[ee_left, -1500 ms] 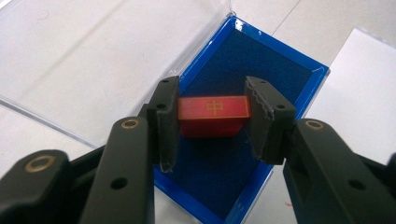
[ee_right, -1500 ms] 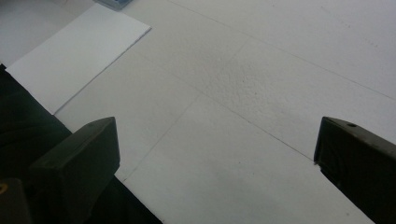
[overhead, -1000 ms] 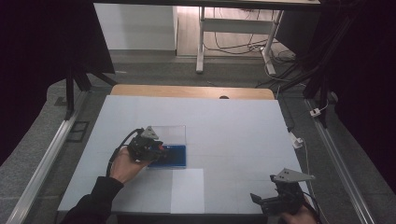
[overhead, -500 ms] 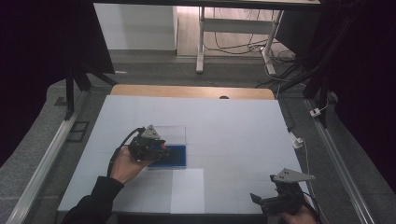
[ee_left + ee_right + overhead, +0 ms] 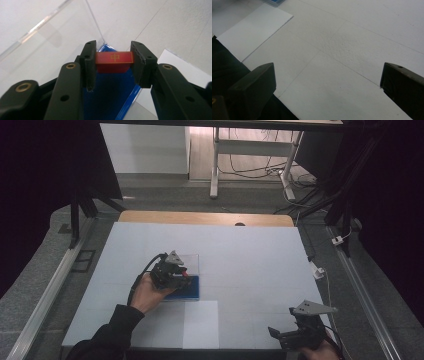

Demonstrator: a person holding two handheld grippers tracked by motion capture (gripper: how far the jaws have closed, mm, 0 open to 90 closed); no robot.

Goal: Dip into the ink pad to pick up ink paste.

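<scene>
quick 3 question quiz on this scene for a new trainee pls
1. True or false: the left gripper is shut on the red block.
2. What does the red block hang over? A) the white sheet B) the blue base of the clear box C) the wooden edge
3. How do the right gripper jaws stand?

Key:
1. True; both pads press its ends.
2. B.
3. Wide open, with nothing between them but the table.
</scene>
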